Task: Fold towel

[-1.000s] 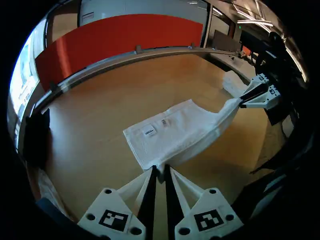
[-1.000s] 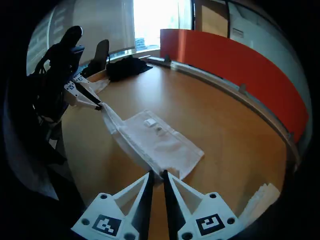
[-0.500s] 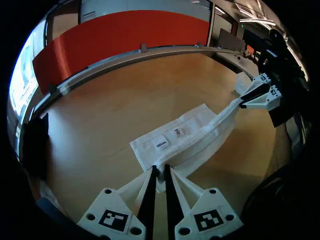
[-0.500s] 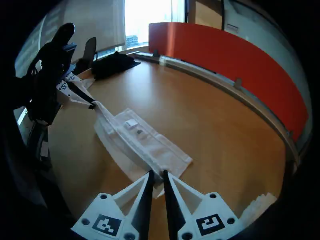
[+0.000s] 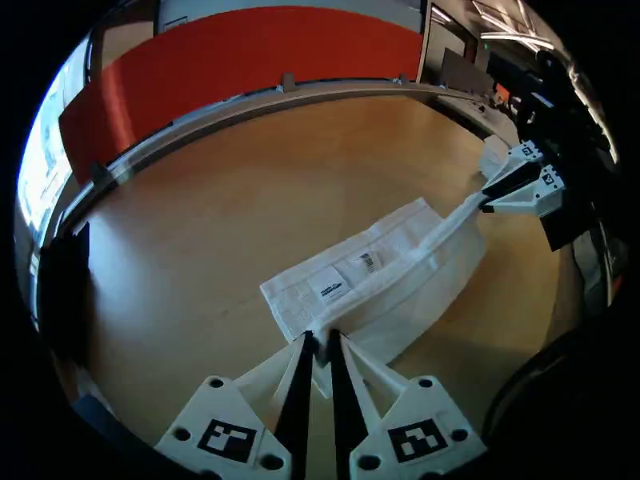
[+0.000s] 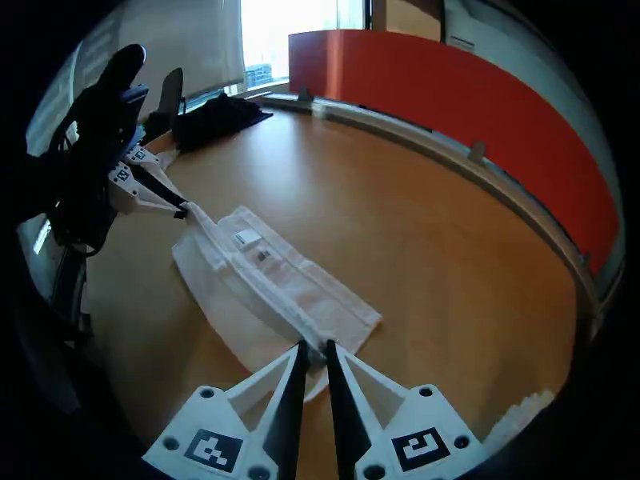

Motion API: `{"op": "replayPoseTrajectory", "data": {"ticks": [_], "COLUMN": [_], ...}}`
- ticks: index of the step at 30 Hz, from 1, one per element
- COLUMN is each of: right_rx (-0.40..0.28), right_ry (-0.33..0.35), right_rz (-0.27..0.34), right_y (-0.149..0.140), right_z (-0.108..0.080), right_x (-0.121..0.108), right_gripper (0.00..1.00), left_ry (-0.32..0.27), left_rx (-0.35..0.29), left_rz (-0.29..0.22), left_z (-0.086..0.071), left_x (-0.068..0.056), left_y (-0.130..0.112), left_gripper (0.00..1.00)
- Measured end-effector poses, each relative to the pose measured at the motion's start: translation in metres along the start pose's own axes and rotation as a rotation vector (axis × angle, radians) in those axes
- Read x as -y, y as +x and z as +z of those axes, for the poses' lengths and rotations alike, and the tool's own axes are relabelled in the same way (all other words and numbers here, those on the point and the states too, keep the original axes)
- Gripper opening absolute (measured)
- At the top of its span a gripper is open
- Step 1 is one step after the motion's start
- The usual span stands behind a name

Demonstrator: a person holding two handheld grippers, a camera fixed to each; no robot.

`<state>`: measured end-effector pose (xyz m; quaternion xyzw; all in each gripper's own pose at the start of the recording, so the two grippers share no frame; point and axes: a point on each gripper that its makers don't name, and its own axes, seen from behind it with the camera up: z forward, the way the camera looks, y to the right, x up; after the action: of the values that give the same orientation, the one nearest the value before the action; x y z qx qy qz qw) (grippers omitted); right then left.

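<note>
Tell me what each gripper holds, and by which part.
Both hold the white towel: the left gripper pinches one end of its raised long edge, the right gripper the opposite end.

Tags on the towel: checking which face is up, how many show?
2. A larger white tag nearer the left gripper, a smaller tag beside it, both on the towel's upper face.

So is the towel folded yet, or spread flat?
Partly folded: the towel lies doubled in a long strip on the table, one edge pinched up by the left claw and right claw.
</note>
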<state>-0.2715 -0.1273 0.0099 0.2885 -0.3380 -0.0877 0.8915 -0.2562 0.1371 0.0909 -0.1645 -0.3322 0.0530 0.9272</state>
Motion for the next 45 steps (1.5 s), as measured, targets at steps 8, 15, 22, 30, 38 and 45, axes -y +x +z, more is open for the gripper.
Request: {"op": "replayPoseTrajectory", "data": {"ticks": [8,15,22,30,38,45], "right_rx": [0.031,0.046,0.052,0.059,0.033,0.004], "right_ry": [0.003,-0.009,-0.033,-0.081,-0.136,-0.149], "right_rz": [0.019,0.025,0.029,0.016,0.036,0.051], "right_y": [-0.015,-0.023,-0.026,-0.026,-0.013,-0.006], "right_z": [0.020,0.034,0.044,0.050,0.052,0.048], "right_x": [-0.005,-0.010,-0.020,-0.038,-0.055,-0.057], "right_gripper": [0.18,0.22,0.40,0.60,0.69,0.98], "left_ry": [0.013,0.027,0.067,0.101,0.131,0.143], "left_rx": [0.029,0.045,0.049,0.028,0.003,0.001], "left_rz": [0.016,0.009,0.030,0.033,0.022,-0.006], "left_z": [0.028,0.045,0.057,0.058,0.051,0.044], "left_x": [0.007,0.014,0.025,0.035,0.046,0.053], "left_y": [-0.008,-0.011,-0.009,0.002,0.013,0.011], "left_gripper": [0.15,0.22,0.38,0.38,0.61,0.90]}}
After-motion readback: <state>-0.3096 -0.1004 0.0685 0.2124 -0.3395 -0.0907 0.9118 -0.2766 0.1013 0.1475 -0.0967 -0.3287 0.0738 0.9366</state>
